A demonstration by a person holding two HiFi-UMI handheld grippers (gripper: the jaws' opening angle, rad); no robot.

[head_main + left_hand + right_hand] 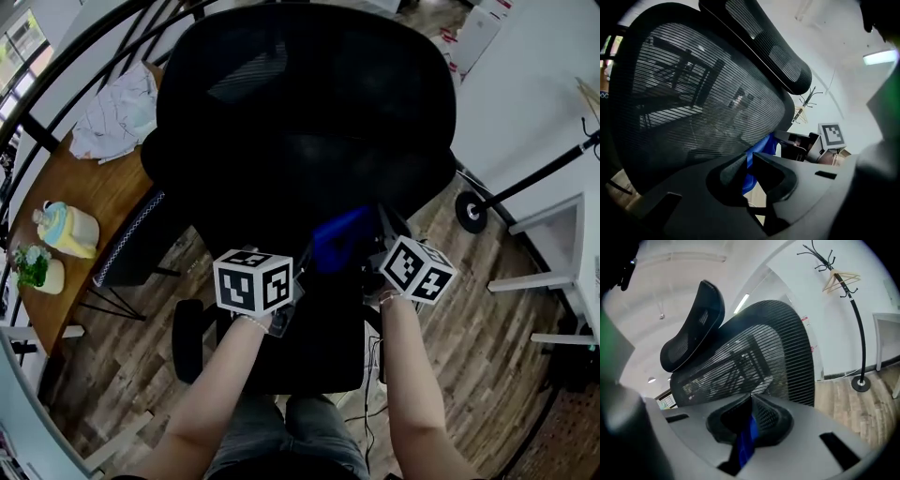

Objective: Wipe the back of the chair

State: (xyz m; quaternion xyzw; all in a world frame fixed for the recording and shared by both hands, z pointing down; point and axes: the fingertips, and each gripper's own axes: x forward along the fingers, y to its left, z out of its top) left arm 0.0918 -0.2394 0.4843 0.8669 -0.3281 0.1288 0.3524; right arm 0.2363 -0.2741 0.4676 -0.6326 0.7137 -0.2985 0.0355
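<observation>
A black mesh office chair back (309, 112) fills the head view, with its headrest (773, 51) on top. A blue cloth (339, 239) is bunched against the lower part of the back. My left gripper (302, 264) and my right gripper (377, 242) meet at it from either side. In the left gripper view the left gripper (749, 161) is shut on a fold of the blue cloth (757, 152), close to the mesh (693, 108). In the right gripper view the right gripper (751, 404) pinches the blue cloth (747, 437) just below the mesh (754, 357).
A wooden table (94, 197) at the left carries a white cloth (117, 117), a pastel bottle (66, 230) and a small plant (33, 267). A black coat stand (855, 329) has its base (469, 211) on the wood floor at the right, next to white furniture (572, 244).
</observation>
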